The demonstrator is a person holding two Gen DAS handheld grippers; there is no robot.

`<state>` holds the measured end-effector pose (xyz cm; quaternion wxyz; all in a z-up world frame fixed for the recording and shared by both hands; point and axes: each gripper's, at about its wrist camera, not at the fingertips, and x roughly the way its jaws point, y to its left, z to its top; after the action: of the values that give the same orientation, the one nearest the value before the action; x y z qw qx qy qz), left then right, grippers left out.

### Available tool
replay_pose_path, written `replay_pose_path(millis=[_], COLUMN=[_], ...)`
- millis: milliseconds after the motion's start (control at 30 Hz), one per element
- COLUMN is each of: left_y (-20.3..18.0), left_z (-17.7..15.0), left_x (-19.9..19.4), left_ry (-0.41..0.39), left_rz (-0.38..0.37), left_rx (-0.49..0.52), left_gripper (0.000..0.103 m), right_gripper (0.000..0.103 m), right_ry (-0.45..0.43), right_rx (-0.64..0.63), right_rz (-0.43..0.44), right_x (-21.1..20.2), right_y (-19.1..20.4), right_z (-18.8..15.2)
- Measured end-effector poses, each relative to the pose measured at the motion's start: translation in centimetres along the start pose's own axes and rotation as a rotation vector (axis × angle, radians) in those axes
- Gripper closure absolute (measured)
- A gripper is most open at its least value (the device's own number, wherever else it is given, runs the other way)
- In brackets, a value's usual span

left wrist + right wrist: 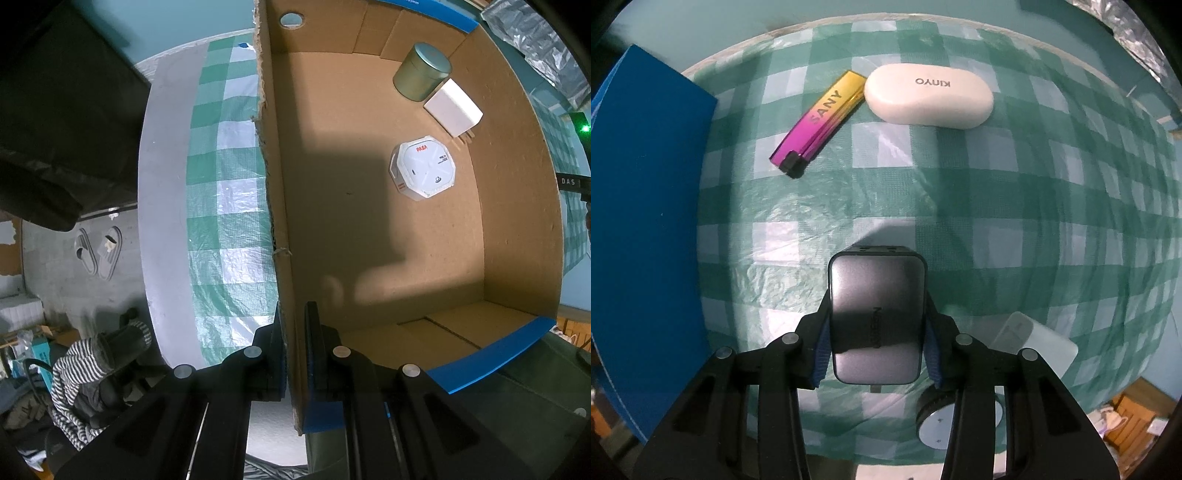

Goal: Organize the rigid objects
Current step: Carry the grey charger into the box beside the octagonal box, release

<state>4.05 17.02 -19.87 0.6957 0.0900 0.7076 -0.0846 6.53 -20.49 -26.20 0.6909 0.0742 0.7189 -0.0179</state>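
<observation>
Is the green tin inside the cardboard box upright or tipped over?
Upright: the green tin stands on the cardboard box floor with its round lid facing up, beside a white block.

Ahead-right of left tongs (293,354), inside box (517,206): tin (421,72), block (452,107), puck (423,166). Ahead of right tongs (877,332), on bench (1015,206): lighter (818,123) left, touching case (929,96).

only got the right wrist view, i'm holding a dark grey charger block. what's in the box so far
Observer: Three things near the far corner of the open brown cardboard box: a round olive-green tin, a white rectangular block and a white octagonal box with red lettering.
Operator: room left
Observer: Yes, most of the floor is bare.
Operator: what's the left gripper doing
Observer: The left gripper has its fingers on either side of the box's near side wall, one inside and one outside.
</observation>
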Motion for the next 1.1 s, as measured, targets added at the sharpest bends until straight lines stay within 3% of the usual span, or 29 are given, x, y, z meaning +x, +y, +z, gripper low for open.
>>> replay_pose_path(millis=[667, 1100], left_y=[0.3, 0.3], left_z=[0.3, 0.3], left_x=[-0.3, -0.5], left_ry=[-0.005, -0.011], left_rz=[-0.008, -0.011], left_rx=[-0.006, -0.008], left_gripper=[0.095, 0.095], right_gripper=[0.062, 0.062], right_ry=[-0.068, -0.104], right_rx=[-0.094, -0.23], right_rz=[0.044, 0.076], right_x=[-7.8, -11.3], right_y=[4.5, 8.2], right_z=[1.0, 2.9])
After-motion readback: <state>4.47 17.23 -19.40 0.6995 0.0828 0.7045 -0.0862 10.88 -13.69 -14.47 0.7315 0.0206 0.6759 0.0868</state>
